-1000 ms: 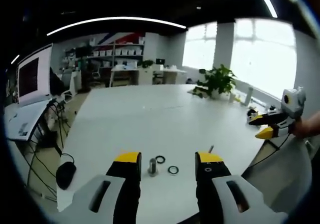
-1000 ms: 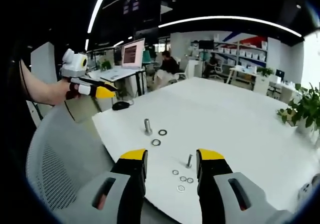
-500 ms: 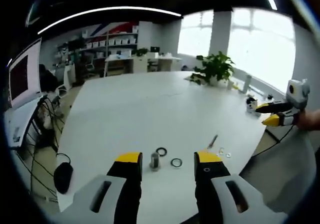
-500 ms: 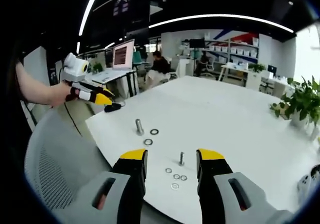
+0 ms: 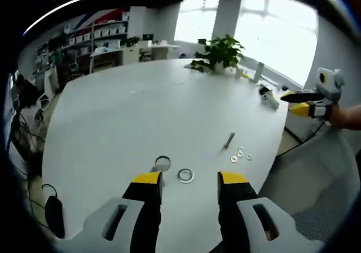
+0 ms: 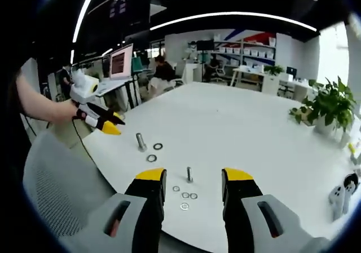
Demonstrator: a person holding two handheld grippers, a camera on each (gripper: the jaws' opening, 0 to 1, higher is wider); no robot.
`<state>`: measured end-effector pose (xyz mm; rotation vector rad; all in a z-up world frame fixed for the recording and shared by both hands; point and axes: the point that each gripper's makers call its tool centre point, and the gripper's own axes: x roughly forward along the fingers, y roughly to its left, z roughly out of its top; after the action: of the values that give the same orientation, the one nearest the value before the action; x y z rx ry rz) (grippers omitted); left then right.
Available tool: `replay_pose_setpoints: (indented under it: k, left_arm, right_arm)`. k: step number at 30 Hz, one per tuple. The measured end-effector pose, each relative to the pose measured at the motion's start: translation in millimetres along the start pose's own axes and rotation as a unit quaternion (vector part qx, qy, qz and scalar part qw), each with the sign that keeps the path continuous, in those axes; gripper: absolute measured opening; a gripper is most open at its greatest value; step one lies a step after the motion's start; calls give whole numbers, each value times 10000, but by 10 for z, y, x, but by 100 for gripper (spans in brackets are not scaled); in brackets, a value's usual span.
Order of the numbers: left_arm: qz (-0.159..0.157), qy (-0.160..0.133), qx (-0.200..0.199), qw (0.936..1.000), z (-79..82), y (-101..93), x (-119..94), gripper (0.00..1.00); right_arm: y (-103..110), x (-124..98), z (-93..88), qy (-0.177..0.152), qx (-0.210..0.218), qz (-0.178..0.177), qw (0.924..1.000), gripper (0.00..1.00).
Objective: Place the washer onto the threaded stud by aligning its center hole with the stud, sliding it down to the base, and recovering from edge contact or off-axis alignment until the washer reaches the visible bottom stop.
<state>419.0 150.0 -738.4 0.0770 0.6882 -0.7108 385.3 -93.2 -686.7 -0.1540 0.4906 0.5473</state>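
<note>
We hold both hand-held grippers off the surface (image 5: 141, 106) edge, jaws wide and empty. The left hand-held gripper (image 5: 183, 180) faces a washer (image 5: 185, 176) beside the stud (image 5: 161, 165), which looks blurred here. The right hand-held gripper (image 6: 187, 177) faces a second stud (image 6: 189, 174) among small washers (image 6: 185, 195); broad bare surface lies beyond.

Left gripper (image 5: 184, 181) fingers apart, empty; right gripper (image 6: 189, 178) fingers apart, empty.

On the bench (image 6: 254, 129), a large stud (image 6: 140, 141) is standing with two big washers (image 6: 152, 158) lying just beside it; a smaller stud (image 6: 189, 174) is standing apart, small washers (image 6: 185, 195) lying before it.
</note>
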Motion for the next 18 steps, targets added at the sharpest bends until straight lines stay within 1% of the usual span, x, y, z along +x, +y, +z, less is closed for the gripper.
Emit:
replay_pose_setpoints:
  k: [4,7,9,12,14,15,16,17,18]
  left_arm:
    - [-139,31,120,9998,5,-65,49,36]
    - [-146,109,208,9996,-29,-106,69,35]
    - [-113,205,277,9993,-60,-135,91,35]
    - [-88,436,467,9979,-98,-175,168,35]
    - [-95,506,493,9975,-100,-177,240,35]
    - [-99,562,490,9972,-107,-174,300,35]
    - [-108,643,491,9967,-128,-177,335,35]
    - [-145,821,502,9953,-180,-186,391,35]
    - [-179,917,511,9943,-207,-203,422,35]
  right_arm:
    - [5,-9,9,-10,-55,0,10000,42]
    - [12,-23,30,-90,48,52,9999,42]
    - [22,-16,10,-58,146,120,9998,42]
    - [23,8,-43,46,223,197,9995,42]
    - [32,5,-60,77,277,226,9993,42]
    - [42,4,-69,98,230,237,9994,42]
    - [66,3,-77,116,181,257,9994,42]
    - [82,3,-79,122,188,302,9993,42]
    - [90,2,-83,125,217,331,9991,42]
